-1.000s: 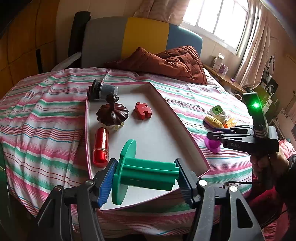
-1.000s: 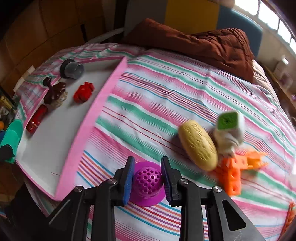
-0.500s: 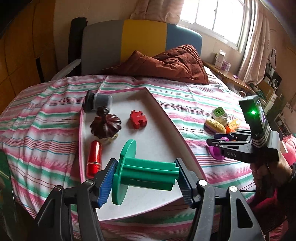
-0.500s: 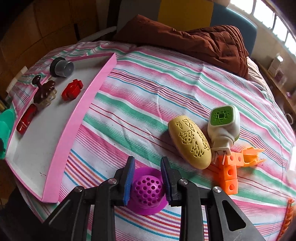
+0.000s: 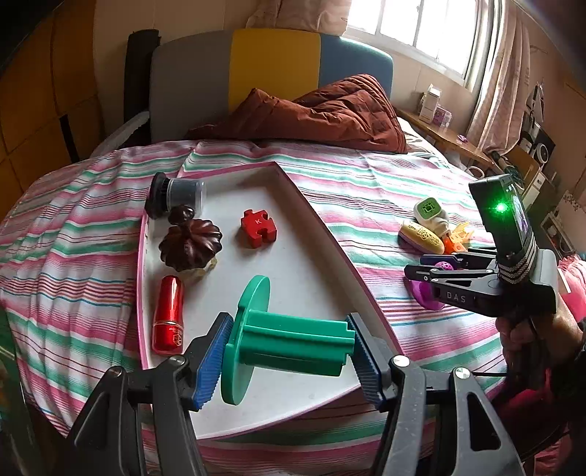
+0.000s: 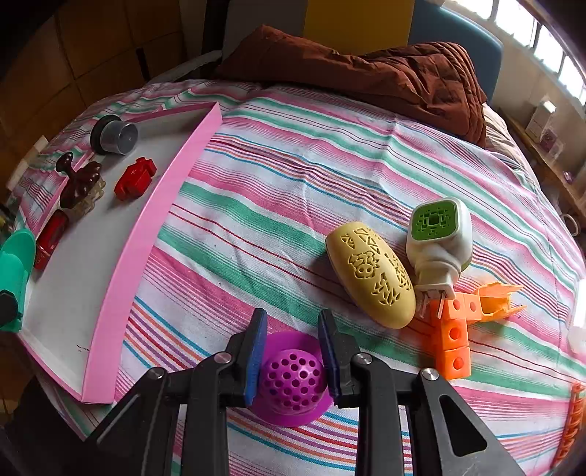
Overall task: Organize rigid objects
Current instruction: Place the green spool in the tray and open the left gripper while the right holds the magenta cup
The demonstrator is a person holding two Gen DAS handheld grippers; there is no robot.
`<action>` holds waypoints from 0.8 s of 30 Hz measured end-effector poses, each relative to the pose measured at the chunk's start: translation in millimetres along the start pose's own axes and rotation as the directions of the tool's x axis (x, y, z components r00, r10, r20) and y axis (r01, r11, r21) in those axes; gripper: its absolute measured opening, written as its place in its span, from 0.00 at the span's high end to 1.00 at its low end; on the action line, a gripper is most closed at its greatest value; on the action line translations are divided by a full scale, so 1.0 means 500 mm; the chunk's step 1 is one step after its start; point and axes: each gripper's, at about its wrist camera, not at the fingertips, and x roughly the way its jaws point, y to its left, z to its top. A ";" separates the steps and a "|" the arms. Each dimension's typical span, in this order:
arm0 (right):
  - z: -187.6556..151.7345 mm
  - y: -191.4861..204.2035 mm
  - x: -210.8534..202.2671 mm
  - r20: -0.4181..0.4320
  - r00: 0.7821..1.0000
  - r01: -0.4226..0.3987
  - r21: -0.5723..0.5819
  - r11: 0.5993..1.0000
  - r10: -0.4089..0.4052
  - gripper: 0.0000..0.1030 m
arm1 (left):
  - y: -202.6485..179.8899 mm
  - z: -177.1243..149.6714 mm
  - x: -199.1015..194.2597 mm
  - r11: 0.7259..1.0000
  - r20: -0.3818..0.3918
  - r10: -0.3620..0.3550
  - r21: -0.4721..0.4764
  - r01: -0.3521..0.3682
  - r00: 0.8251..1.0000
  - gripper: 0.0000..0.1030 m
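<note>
Your left tongs point(image 5: 289, 349) pinch the green spool point(image 5: 282, 340), axis crosswise, over the tray point(image 5: 315, 234); your right tongs point(image 6: 293, 360) clamp the purple strainer point(image 6: 293, 380), tray lying leftward.

Lighting: daylight from the window point(image 5: 414, 33), upper right, panes blown out white. Interior moderately bright; left wall dim. Shadows: soft, short, beneath items on the tray point(image 5: 293, 249). Glare: a highlight on the red tube point(image 5: 167, 315). Focus: sharp centrally. Distortion: strong fisheye curvature; dark vignette at corners.
</note>
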 end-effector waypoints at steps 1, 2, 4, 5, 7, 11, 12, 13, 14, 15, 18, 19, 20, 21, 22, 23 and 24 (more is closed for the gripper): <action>0.000 0.000 0.000 0.001 1.000 0.001 -0.002 1.000 -0.001 0.72 | 0.001 0.001 0.002 1.000 -0.004 -0.008 -0.004 0.008 1.000 0.39; 0.000 0.000 0.000 0.002 1.000 0.002 -0.004 1.000 -0.002 0.72 | 0.003 0.003 0.003 1.000 -0.008 -0.017 -0.012 0.017 1.000 0.39; 0.000 0.001 0.000 0.003 1.000 0.005 -0.007 1.000 -0.004 0.72 | 0.018 0.010 0.008 0.997 -0.020 -0.047 -0.054 0.046 0.999 0.39; 0.000 0.001 0.000 0.004 1.000 0.005 -0.008 1.000 -0.005 0.72 | 0.026 0.013 0.010 0.995 -0.025 -0.061 -0.075 0.059 0.998 0.39; 0.000 0.002 0.000 0.004 1.000 0.007 -0.010 1.000 -0.007 0.72 | 0.045 0.019 0.013 0.990 -0.032 -0.081 -0.117 0.077 0.996 0.39; 0.000 0.003 -0.001 0.002 1.000 0.007 -0.010 1.000 -0.007 0.72 | 0.068 0.026 0.020 0.984 -0.043 -0.089 -0.157 0.081 0.995 0.39; 0.000 0.004 -0.001 0.002 1.000 0.007 -0.010 1.000 -0.007 0.72 | 0.071 0.028 0.023 0.984 -0.047 -0.089 -0.161 0.080 0.995 0.39; 0.000 0.005 -0.001 0.001 1.000 0.008 -0.011 1.000 -0.008 0.72 | 0.073 0.032 0.025 0.983 -0.048 -0.089 -0.163 0.080 0.995 0.39; 0.001 0.005 -0.001 0.001 1.000 0.009 -0.011 1.000 -0.009 0.72 | 0.074 0.038 0.028 0.984 -0.048 -0.087 -0.161 0.078 0.995 0.39; 0.000 0.005 -0.001 0.001 1.000 0.008 -0.011 1.000 -0.008 0.72 | 0.073 0.045 0.032 0.985 -0.045 -0.081 -0.154 0.073 0.996 0.39; 0.000 0.005 -0.001 0.002 1.000 0.010 -0.013 1.000 -0.010 0.72 | 0.070 0.065 0.056 0.988 -0.050 -0.072 -0.143 0.065 0.996 0.39; 0.000 0.004 -0.001 0.002 1.000 0.011 -0.014 1.000 -0.011 0.72 | 0.071 0.070 0.063 0.987 -0.056 -0.076 -0.145 0.067 0.995 0.39; 0.000 0.005 -0.001 0.002 1.000 0.011 -0.014 1.000 -0.011 0.72 | 0.072 0.076 0.076 0.986 -0.068 -0.082 -0.150 0.071 0.994 0.39; 0.000 0.005 -0.001 0.001 1.000 0.011 -0.014 1.000 -0.011 0.72 | 0.072 0.083 0.094 0.986 -0.082 -0.084 -0.150 0.071 0.993 0.39; 0.000 0.005 -0.001 0.002 1.000 0.011 -0.014 1.000 -0.011 0.72 | 0.072 0.087 0.104 0.987 -0.091 -0.080 -0.146 0.066 0.993 0.39; 0.000 0.005 -0.001 0.002 1.000 0.012 -0.015 1.000 -0.012 0.72 | 0.072 0.091 0.118 0.988 -0.100 -0.069 -0.143 0.054 0.993 0.39; -0.001 0.005 -0.001 0.002 1.000 0.012 -0.015 1.000 -0.012 0.72 | 0.072 0.095 0.132 0.989 -0.106 -0.060 -0.139 0.045 0.992 0.39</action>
